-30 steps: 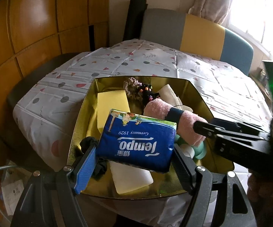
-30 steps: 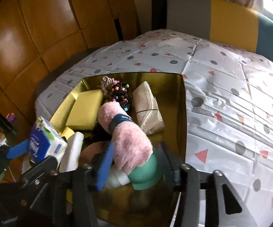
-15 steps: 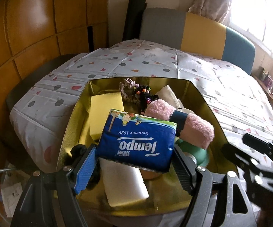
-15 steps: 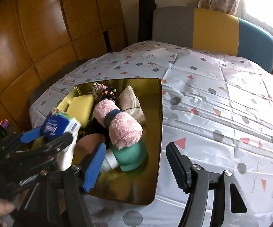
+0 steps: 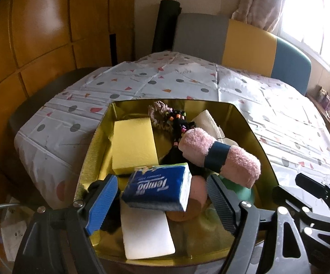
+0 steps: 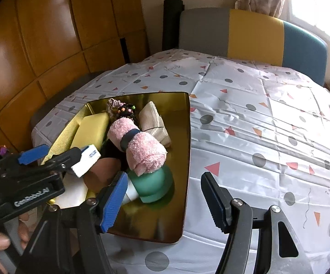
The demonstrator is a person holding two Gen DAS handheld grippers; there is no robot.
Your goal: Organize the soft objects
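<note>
Tissues point(image 5: 157, 188) marked "Tempo" (upside down) between opening left claw point(image 5: 162, 199).

Gold tray point(image 5: 251, 134) holds pink towel point(image 5: 219, 155), yellow sponge point(image 5: 133, 143), blue tissue pack point(image 5: 158, 188).

Left hand-held gripper point(image 5: 162, 202) tilts downward, jaws opening, blue tissue pack point(image 5: 158, 188) loose between them. Right hand-held gripper point(image 6: 165, 202) tilts downward, jaws apart, empty.
</note>
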